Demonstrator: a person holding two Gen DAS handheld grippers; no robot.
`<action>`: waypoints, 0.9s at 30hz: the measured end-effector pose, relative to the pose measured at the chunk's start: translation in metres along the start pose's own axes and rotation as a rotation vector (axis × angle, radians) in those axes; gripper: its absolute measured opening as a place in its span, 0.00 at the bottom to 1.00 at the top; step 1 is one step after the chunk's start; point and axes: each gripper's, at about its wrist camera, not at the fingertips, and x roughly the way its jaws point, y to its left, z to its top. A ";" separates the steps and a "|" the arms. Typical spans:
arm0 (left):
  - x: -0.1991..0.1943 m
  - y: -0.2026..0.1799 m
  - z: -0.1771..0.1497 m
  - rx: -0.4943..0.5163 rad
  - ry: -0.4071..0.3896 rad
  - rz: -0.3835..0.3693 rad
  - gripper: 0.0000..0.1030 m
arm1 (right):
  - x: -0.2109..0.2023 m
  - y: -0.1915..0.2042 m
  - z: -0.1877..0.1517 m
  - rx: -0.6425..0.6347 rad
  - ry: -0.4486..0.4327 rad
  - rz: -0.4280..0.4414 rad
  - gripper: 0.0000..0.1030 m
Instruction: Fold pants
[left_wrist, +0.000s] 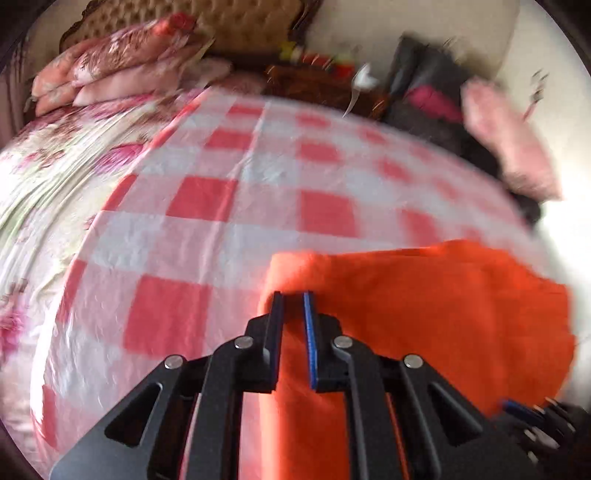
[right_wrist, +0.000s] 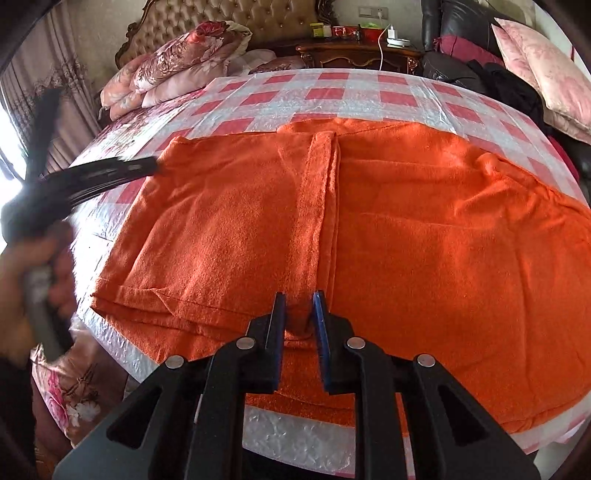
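Left gripper (left_wrist: 293, 295) nearly closed, pinching a fold of the orange pants (right_wrist: 332, 221). Right gripper (right_wrist: 299, 295) likewise clamped on the hem at 6 o'clock. Pants lie spread on the checkered sheet (right_wrist: 332, 92).

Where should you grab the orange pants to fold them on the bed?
Probably by the edges, coming down from above. The orange pants lie flat on the checkered sheet, so only edges and corners offer cloth to pinch. The right tool pinches cloth at the near edge, by the middle seam. The left tool holds cloth at the far left corner. Holding two spread points should keep the fold straight.
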 end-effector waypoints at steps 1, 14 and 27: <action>0.004 0.002 0.006 -0.011 -0.006 -0.011 0.10 | 0.000 0.000 -0.001 -0.009 0.001 -0.004 0.18; -0.073 0.034 -0.025 -0.179 -0.205 -0.115 0.30 | -0.003 -0.003 -0.004 -0.022 0.000 0.029 0.19; -0.108 0.061 -0.147 -0.374 -0.169 -0.376 0.37 | -0.031 -0.063 -0.005 0.259 -0.030 0.226 0.23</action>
